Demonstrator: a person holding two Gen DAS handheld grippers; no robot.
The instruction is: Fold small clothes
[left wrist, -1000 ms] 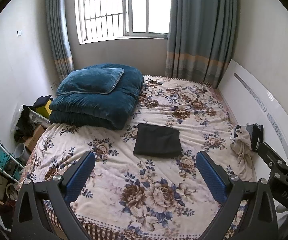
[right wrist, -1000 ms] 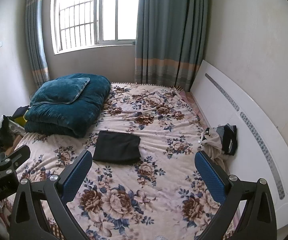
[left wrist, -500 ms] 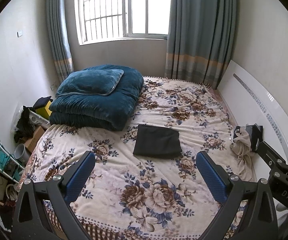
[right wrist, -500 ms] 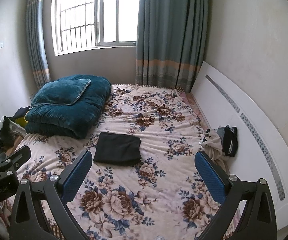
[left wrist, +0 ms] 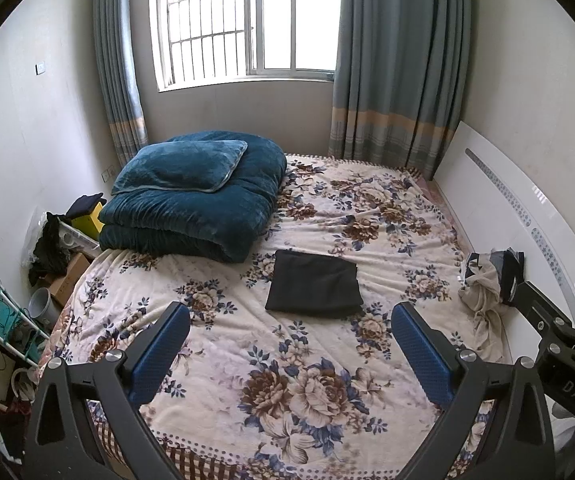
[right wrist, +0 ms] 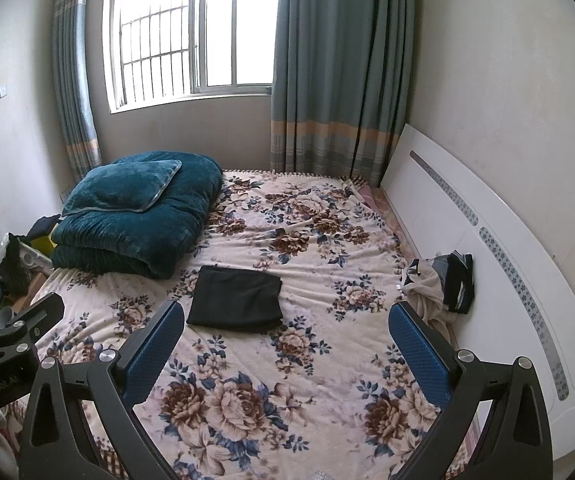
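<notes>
A black garment [left wrist: 313, 286] lies folded into a flat rectangle in the middle of the floral bedspread [left wrist: 307, 360]; it also shows in the right wrist view [right wrist: 235, 298]. A heap of unfolded clothes [left wrist: 487, 280], cream and dark, lies at the bed's right edge by the headboard, also in the right wrist view [right wrist: 439, 284]. My left gripper [left wrist: 291, 344] is open and empty, held high above the bed's near edge. My right gripper [right wrist: 287, 340] is open and empty, beside it to the right.
A folded teal quilt with a pillow [left wrist: 191, 192] fills the bed's far left corner. A white headboard [left wrist: 507, 216] runs along the right. Boxes, a rack and clutter [left wrist: 27, 280] stand on the floor at the left. Window and curtains are behind.
Both views have tilted slightly, so the bed sits a little lower in frame. Nothing on the bed has moved and both grippers stay open.
</notes>
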